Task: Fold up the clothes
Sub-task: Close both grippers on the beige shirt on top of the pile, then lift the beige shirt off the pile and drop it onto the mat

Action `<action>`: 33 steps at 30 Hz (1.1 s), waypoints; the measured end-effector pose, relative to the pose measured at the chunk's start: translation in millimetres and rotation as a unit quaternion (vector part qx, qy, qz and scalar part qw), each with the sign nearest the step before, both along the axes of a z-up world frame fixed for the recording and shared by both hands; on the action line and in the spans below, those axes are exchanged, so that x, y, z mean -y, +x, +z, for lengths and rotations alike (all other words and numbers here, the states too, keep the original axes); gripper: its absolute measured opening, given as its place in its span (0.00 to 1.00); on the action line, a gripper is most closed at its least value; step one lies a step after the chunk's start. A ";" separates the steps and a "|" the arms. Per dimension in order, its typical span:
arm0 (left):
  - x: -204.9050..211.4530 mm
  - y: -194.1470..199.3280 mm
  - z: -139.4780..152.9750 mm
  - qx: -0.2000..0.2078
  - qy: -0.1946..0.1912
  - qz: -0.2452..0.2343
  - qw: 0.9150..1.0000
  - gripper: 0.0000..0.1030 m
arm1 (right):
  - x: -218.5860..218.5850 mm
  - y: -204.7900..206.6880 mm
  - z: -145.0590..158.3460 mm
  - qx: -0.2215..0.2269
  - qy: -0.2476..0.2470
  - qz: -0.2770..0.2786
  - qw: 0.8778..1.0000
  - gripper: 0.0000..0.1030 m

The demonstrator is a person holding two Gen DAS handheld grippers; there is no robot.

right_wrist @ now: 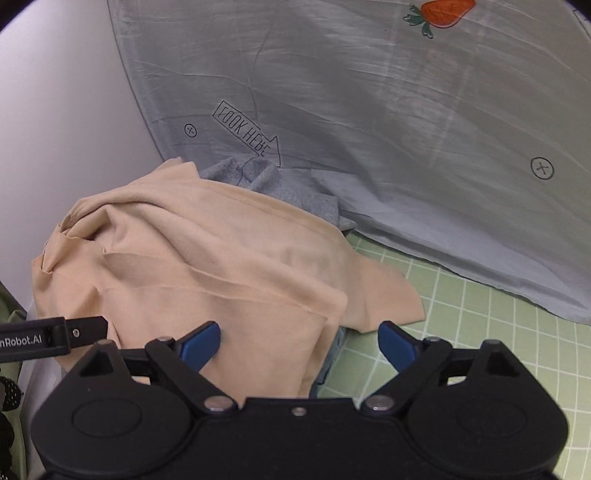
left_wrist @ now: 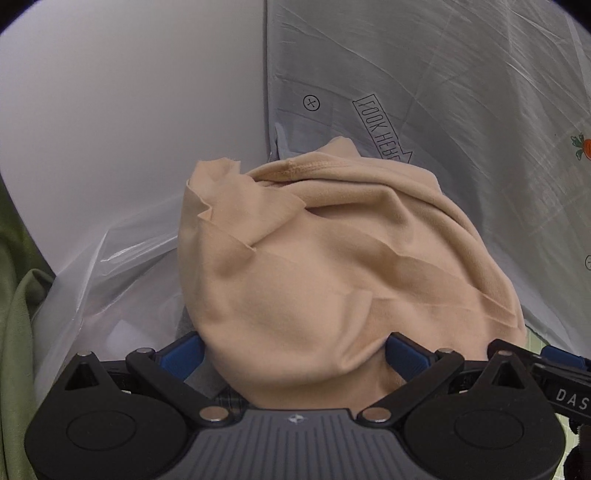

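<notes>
Beige garment (left_wrist: pixel 325 266) heaped on a clothes pile beside a clear plastic bag (left_wrist: pixel 110 266), contents indistinct; left gripper (left_wrist: pixel 295 354) and right gripper (right_wrist: pixel 299 341) both spread wide, gripping nothing; grey sheet (right_wrist: pixel 369 110) behind.

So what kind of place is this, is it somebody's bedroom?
Probably, or some room at home with a bed. A green checked sheet covers the surface, a grey pillow with a carrot print leans behind, and a pile topped by a beige garment waits for folding.
</notes>
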State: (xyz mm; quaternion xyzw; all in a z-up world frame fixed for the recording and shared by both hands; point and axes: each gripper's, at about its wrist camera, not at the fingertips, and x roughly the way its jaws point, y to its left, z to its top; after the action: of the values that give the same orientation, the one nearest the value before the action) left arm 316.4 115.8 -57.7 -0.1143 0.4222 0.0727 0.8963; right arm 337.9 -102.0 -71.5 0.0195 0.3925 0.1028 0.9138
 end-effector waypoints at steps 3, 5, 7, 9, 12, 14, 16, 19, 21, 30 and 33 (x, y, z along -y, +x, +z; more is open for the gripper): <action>0.1 7.0 0.5 0.000 -0.006 0.002 1.000 0.97 | -2.7 7.5 -0.2 0.000 0.011 0.002 1.000 0.90; 0.4 10.7 0.4 -0.001 -0.009 0.004 1.000 0.97 | -4.5 9.5 0.7 0.002 0.014 0.006 1.000 0.88; 1.6 11.9 -0.2 0.001 -0.008 0.003 1.000 0.95 | -5.2 9.5 1.4 0.002 0.019 0.013 1.000 0.80; 2.1 12.1 -0.5 0.003 -0.008 0.001 1.000 0.94 | -5.1 7.6 2.4 0.001 0.026 0.020 0.999 0.74; 4.4 10.5 -0.5 0.007 -0.006 0.001 1.000 0.89 | -8.5 3.0 4.5 0.006 0.027 0.030 0.999 0.58; 6.4 7.8 0.7 0.011 -0.002 0.001 1.000 0.85 | -11.0 -0.1 6.0 0.010 0.027 0.037 0.999 0.47; 6.9 4.9 3.2 0.016 0.005 0.004 1.000 0.72 | -13.5 -3.2 7.5 0.013 0.027 0.044 0.999 0.36; 4.7 -0.8 7.8 0.022 0.009 0.012 1.000 0.53 | -13.5 -10.3 10.2 0.024 0.027 0.052 0.998 0.14; 2.4 -7.4 12.7 0.034 -0.001 0.011 0.999 0.43 | -10.2 -17.1 12.8 0.034 0.031 0.056 0.997 0.11; 42.6 -65.9 55.9 0.087 -0.017 -0.039 0.995 0.23 | 27.6 -90.8 42.7 0.109 0.022 0.031 0.993 0.08; 78.4 -98.9 67.0 0.093 -0.030 -0.077 0.992 0.23 | 65.5 -131.5 54.5 0.127 0.022 -0.010 0.992 0.08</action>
State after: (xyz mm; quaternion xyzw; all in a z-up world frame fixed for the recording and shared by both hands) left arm 217.4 37.4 9.2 -0.1143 0.3462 -0.0198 0.9310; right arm 206.4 -167.5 -17.0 0.0306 0.2710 0.1043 0.9564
